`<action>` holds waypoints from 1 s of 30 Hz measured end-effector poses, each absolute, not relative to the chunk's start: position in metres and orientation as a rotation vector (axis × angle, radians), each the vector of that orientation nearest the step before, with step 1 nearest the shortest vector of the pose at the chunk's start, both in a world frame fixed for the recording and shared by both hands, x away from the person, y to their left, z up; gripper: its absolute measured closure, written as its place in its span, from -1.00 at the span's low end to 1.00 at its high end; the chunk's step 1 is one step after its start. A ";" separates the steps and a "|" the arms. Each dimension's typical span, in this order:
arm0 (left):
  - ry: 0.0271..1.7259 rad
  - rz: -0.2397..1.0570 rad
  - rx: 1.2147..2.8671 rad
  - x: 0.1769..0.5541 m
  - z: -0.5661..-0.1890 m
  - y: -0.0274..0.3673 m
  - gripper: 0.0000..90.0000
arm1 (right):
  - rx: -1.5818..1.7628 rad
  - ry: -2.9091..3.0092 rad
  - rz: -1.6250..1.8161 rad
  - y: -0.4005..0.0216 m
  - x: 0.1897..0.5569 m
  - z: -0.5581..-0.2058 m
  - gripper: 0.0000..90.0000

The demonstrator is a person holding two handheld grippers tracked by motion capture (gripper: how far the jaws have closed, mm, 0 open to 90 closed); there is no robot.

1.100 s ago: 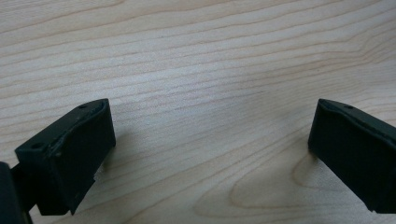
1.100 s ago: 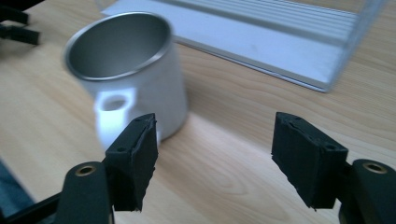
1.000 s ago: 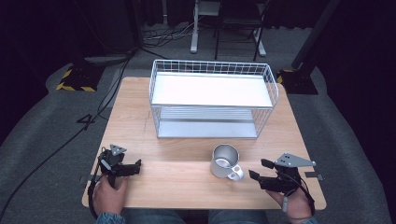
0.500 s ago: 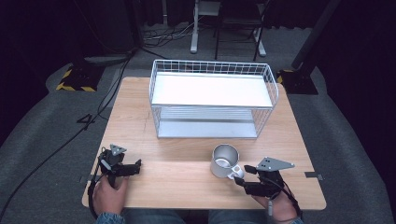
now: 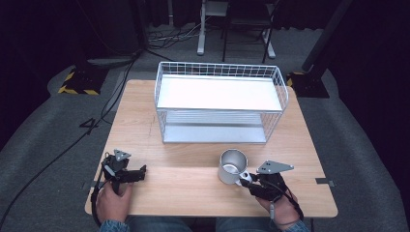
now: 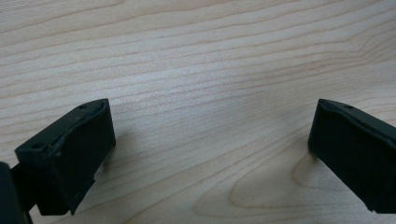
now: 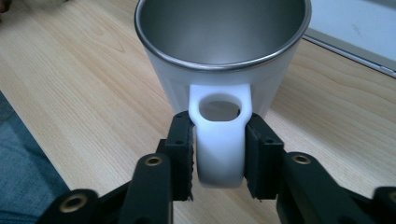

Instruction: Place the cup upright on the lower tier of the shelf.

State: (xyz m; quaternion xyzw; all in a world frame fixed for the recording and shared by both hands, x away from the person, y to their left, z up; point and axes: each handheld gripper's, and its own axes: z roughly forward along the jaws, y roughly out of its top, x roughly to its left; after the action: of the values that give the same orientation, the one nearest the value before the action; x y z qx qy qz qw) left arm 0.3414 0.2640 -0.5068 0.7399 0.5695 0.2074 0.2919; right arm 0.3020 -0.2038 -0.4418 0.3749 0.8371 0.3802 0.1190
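R gripper point(image 7: 218, 156) lies low and level at table's point(image 5: 193, 188) front right edge, jaws just closed onto white handle of steel mug point(image 7: 222, 56), upright near wire basket point(image 5: 220, 104). L gripper point(image 5: 126, 172) rests front left, jaws wide apart, holding nothing.

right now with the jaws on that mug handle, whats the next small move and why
Probably a short, straight lift. The right gripper has just closed, both pads pressing the white handle of the steel mug, which stands upright on the wooden table in front of the wire rack. Raising it a little would show whether the handle grip holds before carrying it anywhere. The left gripper is open and empty.
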 end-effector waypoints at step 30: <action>1.518 0.552 1.973 0.341 -0.507 0.264 -0.98 | 1.075 2.336 1.203 -0.190 0.325 -0.418 0.58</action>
State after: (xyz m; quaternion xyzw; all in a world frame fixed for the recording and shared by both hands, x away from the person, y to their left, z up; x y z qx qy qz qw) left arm 0.3414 0.2640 -0.5067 0.7401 0.5694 0.2071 0.2917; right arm 0.3252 -0.1897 -0.4180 0.3742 0.8134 0.4189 0.1511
